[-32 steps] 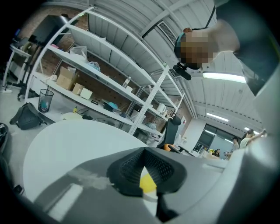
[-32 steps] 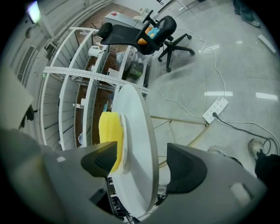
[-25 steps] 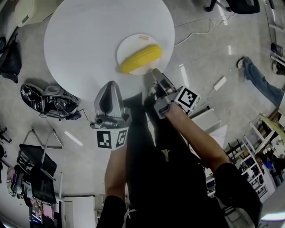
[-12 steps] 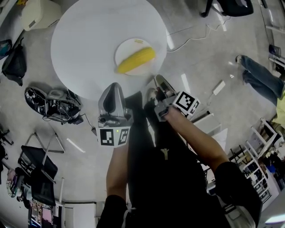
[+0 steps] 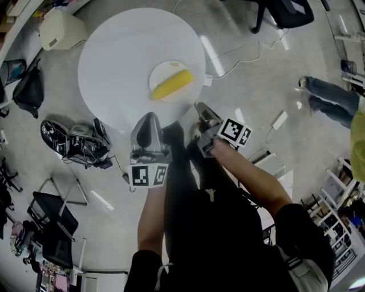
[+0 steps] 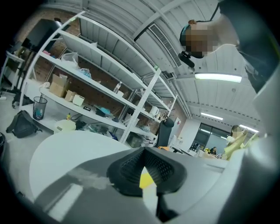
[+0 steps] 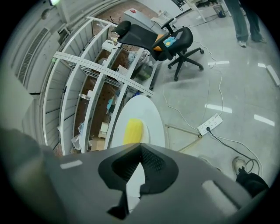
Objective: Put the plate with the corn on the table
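The white plate (image 5: 162,72) with the yellow corn cob (image 5: 171,84) rests on the round white table (image 5: 125,45), near its front edge. My right gripper (image 5: 199,106) hangs over the floor just off the table's edge, shut with nothing between its fingers. In the right gripper view the corn (image 7: 133,130) and the plate (image 7: 146,129) lie ahead of the right gripper's closed tips (image 7: 141,145). My left gripper (image 5: 150,116) is shut and empty too, at the table's front rim. The left gripper view shows a sliver of corn (image 6: 146,179) past its tips (image 6: 144,151).
A power strip (image 5: 279,120) and cables lie on the floor to the right. An office chair (image 5: 285,11) stands beyond. A person's legs (image 5: 328,100) are at far right. Bags and shoes (image 5: 68,140) lie left of the table. Metal shelving (image 7: 92,87) lines the wall.
The view and both grippers have drawn back from the table. The right gripper, at the plate's rim a second ago, now stands clear of it, and the plate stays on the table.
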Demonstrator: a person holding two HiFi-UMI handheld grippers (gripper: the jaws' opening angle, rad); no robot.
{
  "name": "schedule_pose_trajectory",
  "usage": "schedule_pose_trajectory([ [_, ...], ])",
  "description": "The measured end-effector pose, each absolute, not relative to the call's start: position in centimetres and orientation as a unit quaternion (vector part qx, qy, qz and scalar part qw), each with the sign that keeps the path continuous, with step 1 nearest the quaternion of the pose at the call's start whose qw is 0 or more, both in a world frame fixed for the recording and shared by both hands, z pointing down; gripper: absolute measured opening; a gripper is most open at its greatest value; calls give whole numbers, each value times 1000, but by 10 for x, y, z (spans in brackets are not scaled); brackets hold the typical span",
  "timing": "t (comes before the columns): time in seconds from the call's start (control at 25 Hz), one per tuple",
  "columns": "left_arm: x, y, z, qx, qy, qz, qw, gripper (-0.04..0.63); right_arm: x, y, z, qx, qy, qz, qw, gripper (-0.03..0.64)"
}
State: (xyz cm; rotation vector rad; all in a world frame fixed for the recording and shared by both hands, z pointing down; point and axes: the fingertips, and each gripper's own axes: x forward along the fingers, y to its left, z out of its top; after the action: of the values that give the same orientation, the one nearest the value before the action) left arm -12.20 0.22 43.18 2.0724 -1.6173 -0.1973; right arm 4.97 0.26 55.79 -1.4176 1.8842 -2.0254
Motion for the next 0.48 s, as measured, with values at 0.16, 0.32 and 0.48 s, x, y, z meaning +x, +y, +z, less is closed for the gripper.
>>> schedule_pose_trajectory([
  [0.16,-119,4,416,760,-597,-76,245,5,50,4,548,-451,612,-649,10,9],
  [0.32,-114,10,397,759,-599,-82,241,5,50,7,531,-443,627,-641,7,9],
  [0.48,-109,19,381,759,-600,-83,238,5,53,5,510,-439,646,-625,7,9],
])
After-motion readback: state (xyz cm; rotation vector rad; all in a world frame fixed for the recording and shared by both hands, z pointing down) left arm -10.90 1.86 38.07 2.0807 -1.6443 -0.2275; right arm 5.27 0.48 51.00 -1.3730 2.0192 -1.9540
